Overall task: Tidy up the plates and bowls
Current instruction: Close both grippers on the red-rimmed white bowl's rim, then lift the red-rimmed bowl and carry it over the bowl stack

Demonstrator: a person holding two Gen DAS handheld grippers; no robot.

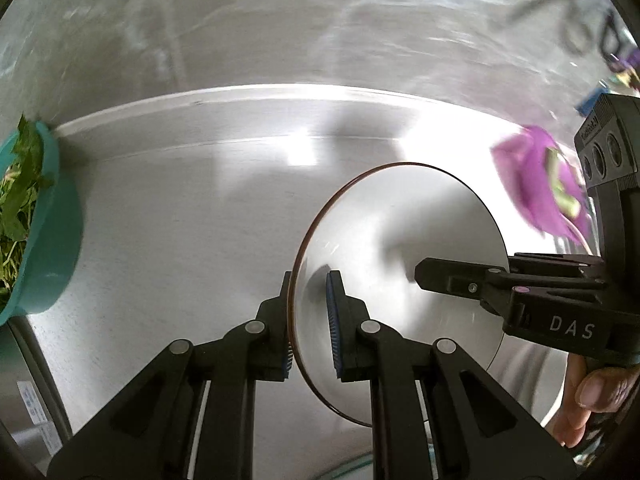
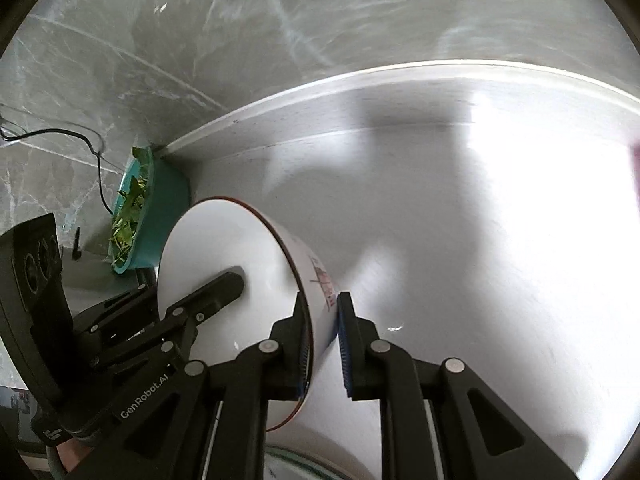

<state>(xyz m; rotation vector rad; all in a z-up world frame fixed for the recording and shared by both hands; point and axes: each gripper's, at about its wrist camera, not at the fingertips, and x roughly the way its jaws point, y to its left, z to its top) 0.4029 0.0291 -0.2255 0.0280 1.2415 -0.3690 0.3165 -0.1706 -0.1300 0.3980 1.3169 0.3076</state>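
Nearest the lens in the left wrist view, the left gripper (image 1: pixel 312 320) is clamped on the rim of a white bowl (image 1: pixel 400 248), one blue pad inside the wall and the other outside it. The bowl has a thin dark-red edge and is tipped on its side above the steel counter (image 1: pixel 180 220), held clear of it; its inside shows nothing in it. The right gripper (image 2: pixel 322 336) pinches the opposite side of the same rim in the same way, and in its own view the bowl's outer wall carries a small red print. A person's fingers (image 1: pixel 600 396) wrap that gripper's handle. At the counter's far left corner against the grey marble wall (image 2: pixel 160 60) sits a teal bowl (image 2: pixel 160 208) filled with green leaves (image 2: pixel 128 216). A blurred purple cloth (image 1: pixel 532 176) lies at the right.
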